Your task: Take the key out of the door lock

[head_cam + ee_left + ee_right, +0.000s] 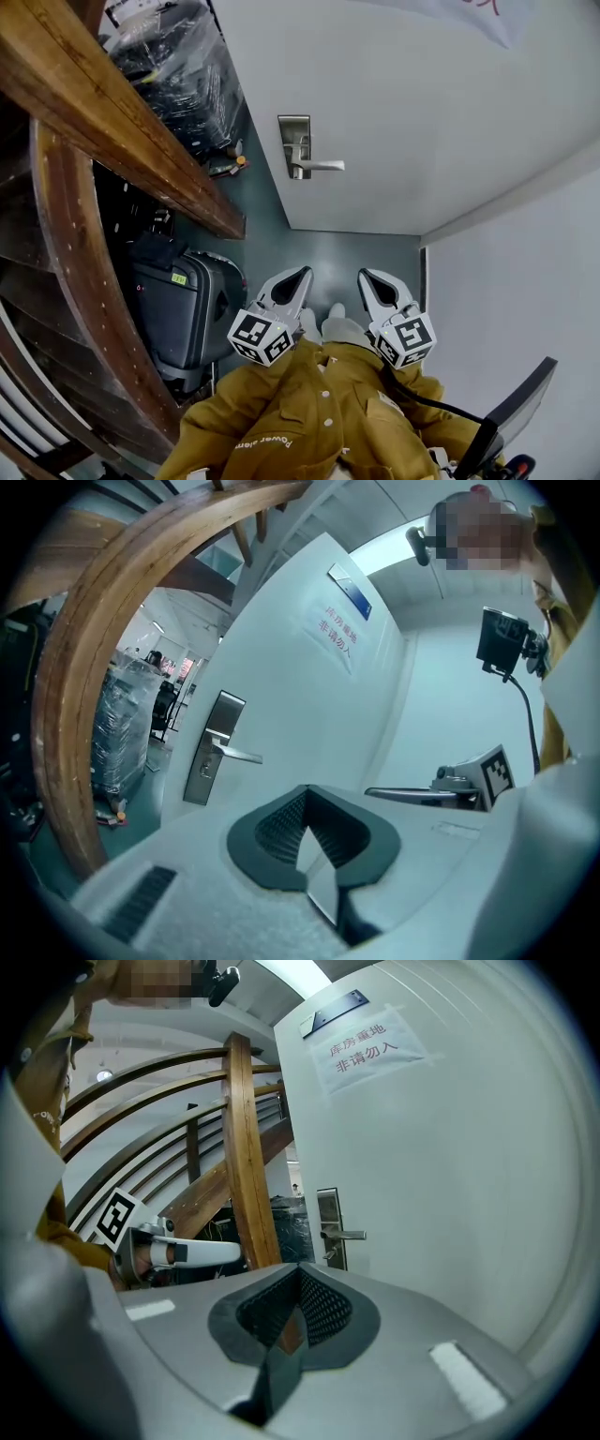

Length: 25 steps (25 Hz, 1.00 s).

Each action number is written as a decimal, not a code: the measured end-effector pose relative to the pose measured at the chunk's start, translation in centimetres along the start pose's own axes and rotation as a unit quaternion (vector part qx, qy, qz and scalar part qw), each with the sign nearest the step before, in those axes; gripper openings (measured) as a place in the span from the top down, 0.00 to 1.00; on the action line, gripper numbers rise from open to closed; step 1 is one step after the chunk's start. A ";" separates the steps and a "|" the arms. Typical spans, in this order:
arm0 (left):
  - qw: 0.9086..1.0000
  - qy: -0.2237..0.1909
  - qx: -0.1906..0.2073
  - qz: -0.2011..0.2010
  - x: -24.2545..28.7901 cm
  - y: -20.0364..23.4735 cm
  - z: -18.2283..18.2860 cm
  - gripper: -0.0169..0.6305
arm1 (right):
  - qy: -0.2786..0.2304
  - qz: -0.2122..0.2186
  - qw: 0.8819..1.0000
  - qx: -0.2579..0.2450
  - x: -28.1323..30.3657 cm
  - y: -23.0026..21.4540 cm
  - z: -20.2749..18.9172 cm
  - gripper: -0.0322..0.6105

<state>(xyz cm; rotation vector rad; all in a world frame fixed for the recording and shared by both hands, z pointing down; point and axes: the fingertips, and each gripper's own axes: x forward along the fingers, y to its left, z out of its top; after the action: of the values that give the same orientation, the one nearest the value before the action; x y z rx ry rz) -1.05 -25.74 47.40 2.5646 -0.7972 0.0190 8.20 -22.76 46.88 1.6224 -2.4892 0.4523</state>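
A white door (394, 84) carries a steel lock plate (294, 141) with a lever handle (319, 166) pointing right. A small key seems to stick out of the plate just below the lever (330, 1254), too small to make out clearly. My left gripper (300, 274) and right gripper (366, 275) hover side by side above the floor, well short of the door and pointing toward it. Both are shut with nothing between the jaws. The plate also shows ahead of the left gripper (307, 794) and the right gripper (300, 1269) in their own views.
Curved wooden stair beams (112, 122) run along the left. Under them stand a black suitcase (183, 314) and plastic-wrapped goods (183, 70). A white wall (525, 272) closes the right side. A paper sign (339, 630) hangs high on the door. A mustard jacket (319, 412) fills the bottom.
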 end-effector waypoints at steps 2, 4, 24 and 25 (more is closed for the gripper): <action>1.000 -0.005 -0.030 0.003 1.2 1.4 0.1 0.98 | 0.000 0.003 1.000 -0.008 0.3 -0.6 0.6 0.94; 0.997 -0.019 -0.076 0.003 2.3 3.0 0.4 0.98 | -0.005 0.005 1.000 -0.017 0.6 -1.4 1.5 0.94; 0.983 -0.071 -0.165 0.041 4.1 5.0 0.6 0.98 | -0.091 -0.074 0.941 -0.317 16.0 -11.6 23.2 0.94; 0.982 -0.073 -0.167 0.045 3.9 5.2 0.5 0.98 | -0.088 -0.074 0.942 -0.316 16.5 -12.1 23.3 0.94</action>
<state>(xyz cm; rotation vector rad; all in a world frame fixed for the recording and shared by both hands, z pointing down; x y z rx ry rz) -0.67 -31.83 49.61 2.2305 -0.8882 -0.2564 13.57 -49.09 31.43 1.5903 -2.2459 -0.4894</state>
